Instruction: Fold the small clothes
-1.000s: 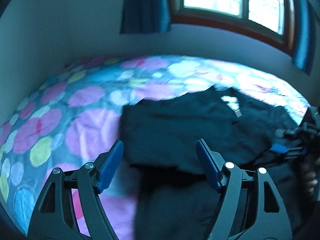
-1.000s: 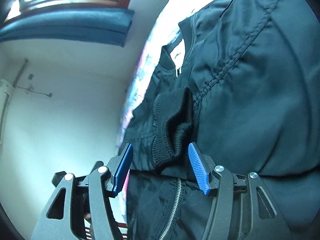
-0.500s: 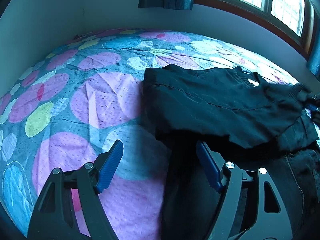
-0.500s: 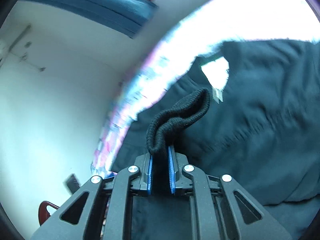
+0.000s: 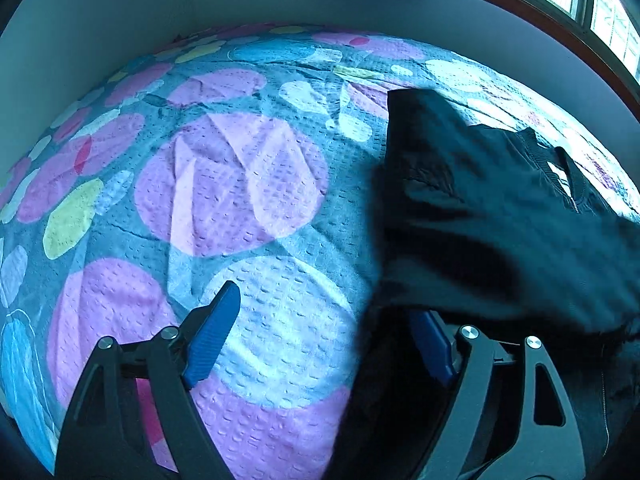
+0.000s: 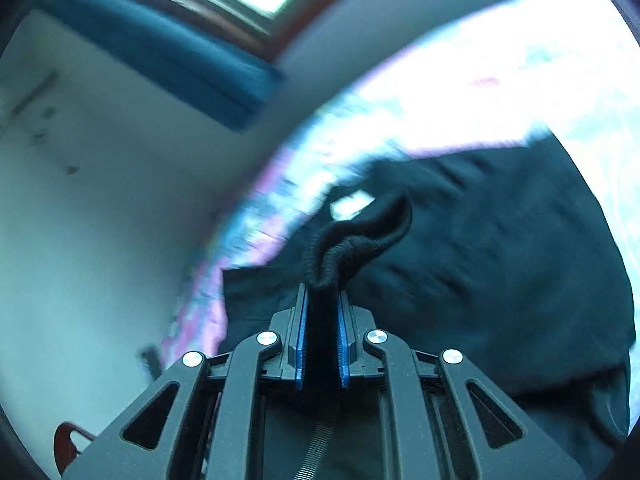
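writing: white neck tag (image 5: 559, 173) on the black jacket (image 5: 500, 216), too small to read | left view only: spotted bedspread (image 5: 224, 184), jacket at 3 o'clock | right gripper (image 6: 322, 308) pinching ribbed cuff (image 6: 360, 236) | left gripper (image 5: 320, 332) jaws opening over jacket edge, not gripping

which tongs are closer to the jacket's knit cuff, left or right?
Right. The right tongs are shut on the knit cuff; the left tongs, opening, sit at the jacket edge, no cuff in sight.
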Available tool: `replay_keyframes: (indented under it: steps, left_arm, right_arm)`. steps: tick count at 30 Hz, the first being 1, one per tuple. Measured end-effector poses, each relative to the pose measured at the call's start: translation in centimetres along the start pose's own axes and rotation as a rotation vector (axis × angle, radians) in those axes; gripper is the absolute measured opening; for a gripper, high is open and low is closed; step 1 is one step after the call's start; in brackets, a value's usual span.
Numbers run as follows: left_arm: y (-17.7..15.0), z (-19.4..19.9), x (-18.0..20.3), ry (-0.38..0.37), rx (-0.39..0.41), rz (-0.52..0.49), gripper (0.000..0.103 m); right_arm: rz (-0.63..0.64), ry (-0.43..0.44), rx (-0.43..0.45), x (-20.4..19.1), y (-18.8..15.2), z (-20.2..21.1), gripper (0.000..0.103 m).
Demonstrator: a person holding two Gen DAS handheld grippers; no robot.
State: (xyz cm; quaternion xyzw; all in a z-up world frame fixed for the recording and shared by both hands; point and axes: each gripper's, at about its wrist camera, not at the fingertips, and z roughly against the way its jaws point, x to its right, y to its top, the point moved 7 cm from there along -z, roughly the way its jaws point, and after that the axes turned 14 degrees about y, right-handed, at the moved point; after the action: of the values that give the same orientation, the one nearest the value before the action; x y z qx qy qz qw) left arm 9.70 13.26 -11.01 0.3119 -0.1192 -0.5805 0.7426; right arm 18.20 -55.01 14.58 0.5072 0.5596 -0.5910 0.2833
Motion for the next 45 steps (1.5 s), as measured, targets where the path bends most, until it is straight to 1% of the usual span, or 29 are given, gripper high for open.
replay_keyframes:
  steps: [2, 4, 8, 13, 15, 17, 20, 24, 29, 33, 35, 39, 43, 45]
  left_arm:
    - [0.0, -0.1, 0.0, 0.001, -0.007, 0.008, 0.082]
    - [-0.1, -0.2, 0.0, 0.003, -0.009, 0.009, 0.083]
    - [-0.2, -0.1, 0.1, 0.009, -0.012, 0.003, 0.083]
    - [-0.5, 0.3, 0.3, -0.008, -0.013, -0.004, 0.083]
    - [-0.7, 0.5, 0.4, -0.027, -0.015, -0.009, 0.084]
    - [-0.9, 0.6, 0.5, -0.033, -0.019, -0.011, 0.087]
    - [-1.4, 0.5, 0.5, -0.042, -0.035, -0.011, 0.088]
    - [-1.6, 0.9, 0.6, -0.054, -0.035, -0.021, 0.089]
    - [-2.1, 0.9, 0.8, -0.054, -0.041, -0.031, 0.089]
    - [-2.2, 0.8, 0.3, -0.064, -0.058, -0.009, 0.089]
    - [-2.2, 0.7, 0.2, -0.068, -0.063, 0.001, 0.089]
    - [-2.2, 0.9, 0.4, -0.062, -0.056, -0.021, 0.089]
    - [-2.4, 0.7, 0.3, -0.071, -0.059, -0.018, 0.09]
    - [-2.3, 0.7, 0.2, -0.068, -0.058, -0.015, 0.09]
  right_arm:
    - [-0.03, -0.053, -0.007, 2.5, -0.8, 0.3, 0.012]
    - [-0.065, -0.041, 0.003, 3.7, -1.3, 0.8, 0.012]
    - [-0.028, -0.031, 0.035, 3.0, -1.7, 1.5, 0.01]
    - [-0.014, -0.036, 0.053, 3.7, -1.6, 1.5, 0.009]
    - [-0.003, -0.072, 0.055, 4.0, -1.4, 1.7, 0.009]
    - [-0.01, -0.102, 0.055, 4.6, -1.7, 2.1, 0.009]
    - [-0.022, -0.122, 0.063, 5.3, -2.1, 2.8, 0.009]
    - [-0.012, -0.139, 0.09, 5.4, -2.2, 3.7, 0.009]
    - [-0.042, -0.185, 0.071, 7.2, -3.0, 3.7, 0.009]
    - [-0.092, -0.164, 0.064, 8.3, -3.2, 3.5, 0.009]
    - [-0.084, -0.167, 0.065, 8.3, -3.2, 3.4, 0.009]
    - [-0.062, -0.188, 0.07, 8.0, -3.2, 3.6, 0.009]
    - [-0.019, -0.228, 0.074, 7.5, -3.1, 3.7, 0.009]
    - [-0.026, -0.223, 0.06, 7.6, -3.2, 3.4, 0.01]
